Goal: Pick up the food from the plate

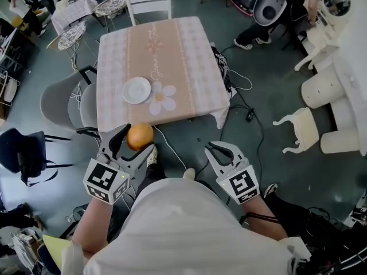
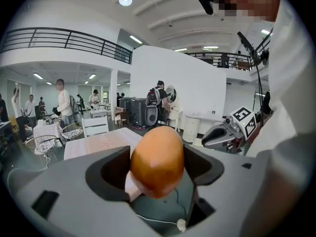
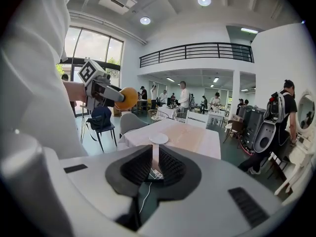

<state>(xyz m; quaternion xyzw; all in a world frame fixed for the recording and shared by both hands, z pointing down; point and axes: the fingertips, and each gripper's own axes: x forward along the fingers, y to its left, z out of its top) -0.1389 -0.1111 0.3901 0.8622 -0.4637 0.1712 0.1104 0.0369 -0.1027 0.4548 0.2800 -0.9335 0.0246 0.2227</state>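
A round orange food (image 1: 140, 136) is clamped between the jaws of my left gripper (image 1: 136, 139), held in the air in front of the table's near edge. In the left gripper view the food (image 2: 157, 161) fills the gap between the dark pads. The white plate (image 1: 136, 90) lies bare on the pink checked tablecloth (image 1: 172, 50). My right gripper (image 1: 221, 149) hovers lower right over the floor, apart from the table. Only a thin slit shows between its pads (image 3: 170, 169), with nothing in it. The right gripper view shows the plate (image 3: 159, 138) and the held food (image 3: 127, 98) at its left.
A white chair (image 1: 149, 2) stands behind the table, a grey chair (image 1: 63, 99) at its left and a black one (image 1: 23, 153) nearer me. Cables (image 1: 241, 90) trail over the floor at the right. White furniture (image 1: 338, 85) lines the right side. People stand further back.
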